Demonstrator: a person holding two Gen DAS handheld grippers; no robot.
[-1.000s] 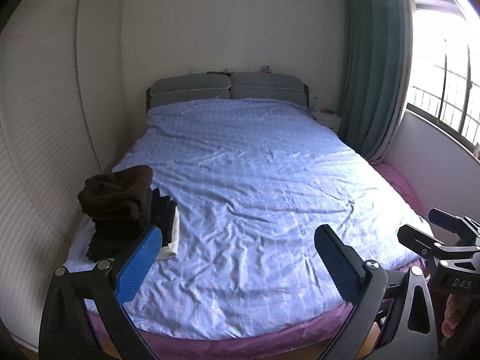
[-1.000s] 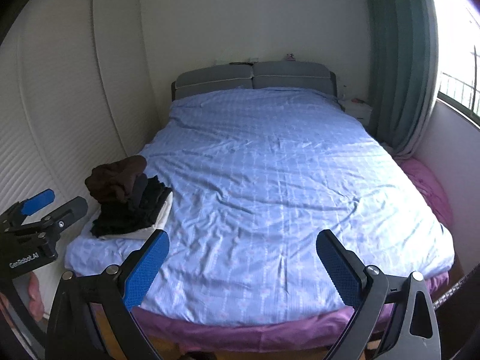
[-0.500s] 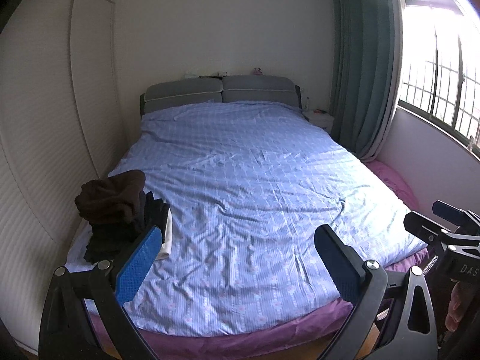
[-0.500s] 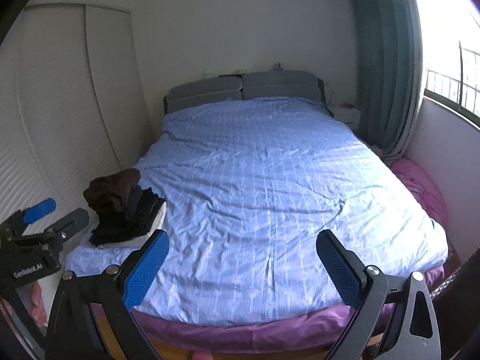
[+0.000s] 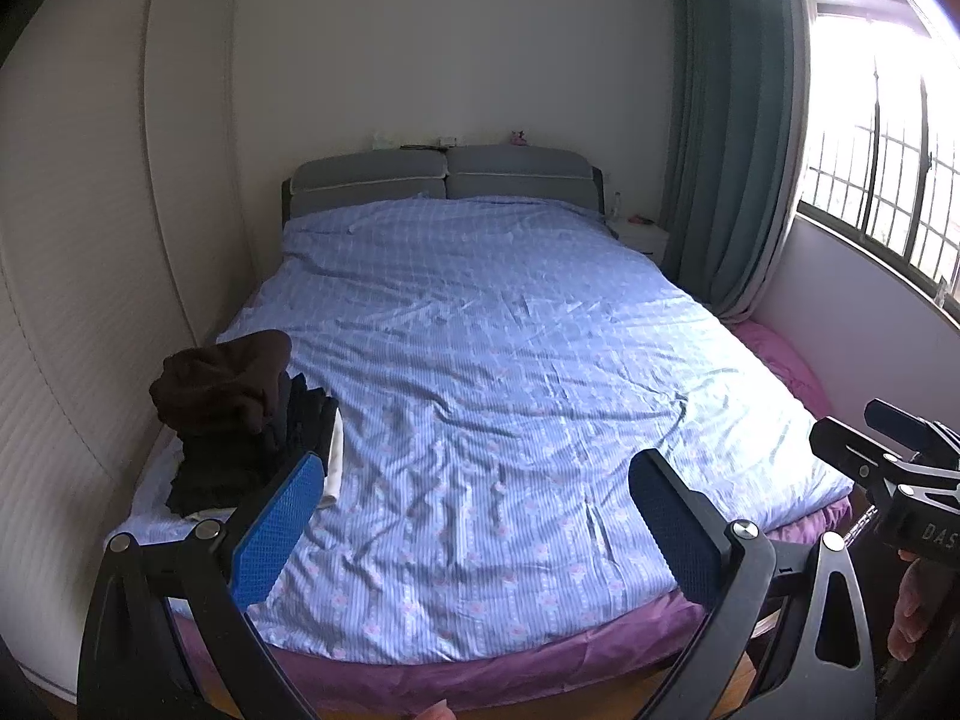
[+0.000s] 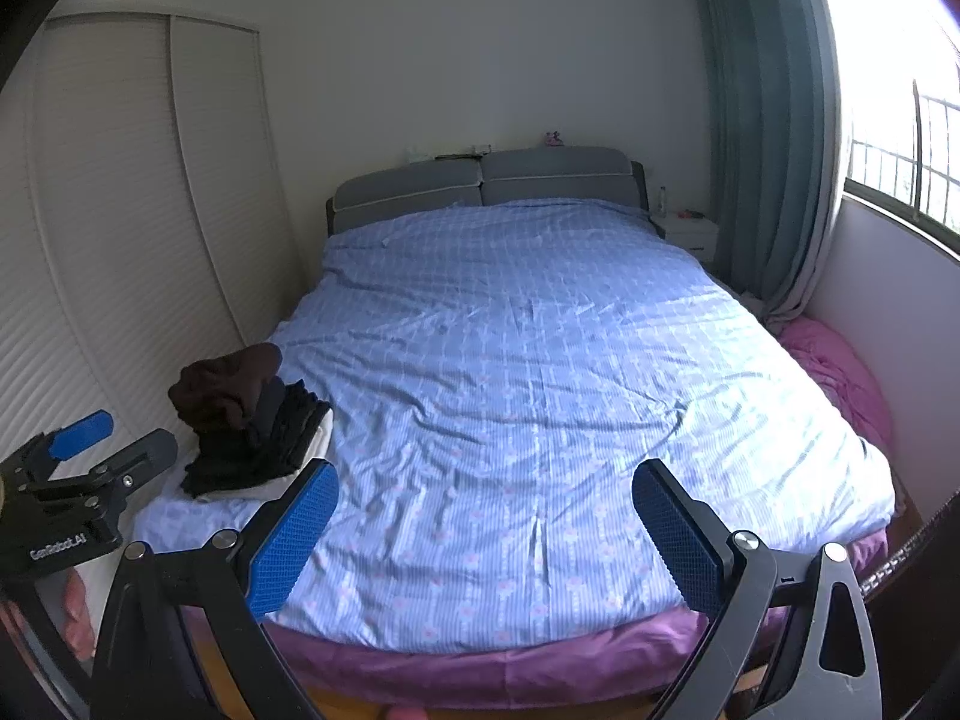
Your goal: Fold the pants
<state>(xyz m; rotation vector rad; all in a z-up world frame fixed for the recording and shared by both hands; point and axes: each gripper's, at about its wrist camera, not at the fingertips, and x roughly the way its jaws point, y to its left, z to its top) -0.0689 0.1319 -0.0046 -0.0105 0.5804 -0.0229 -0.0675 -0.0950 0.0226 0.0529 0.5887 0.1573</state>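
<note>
A pile of dark clothes (image 5: 234,420) lies at the bed's near left corner: a crumpled brown garment on top of black folded items and a white one. It also shows in the right wrist view (image 6: 246,420). My left gripper (image 5: 474,480) is open and empty, held off the foot of the bed. My right gripper (image 6: 486,486) is open and empty too, beside the left one. Each gripper shows at the edge of the other's view.
The bed has a blue checked cover (image 5: 480,360) over a purple sheet (image 5: 510,672). A grey headboard (image 5: 438,177) stands at the far wall. White wardrobe doors (image 5: 90,240) are on the left; a green curtain (image 5: 732,138) and window are on the right.
Both grippers have pulled back and lifted away from the bed, so more wall and window show. Both have stayed open.
</note>
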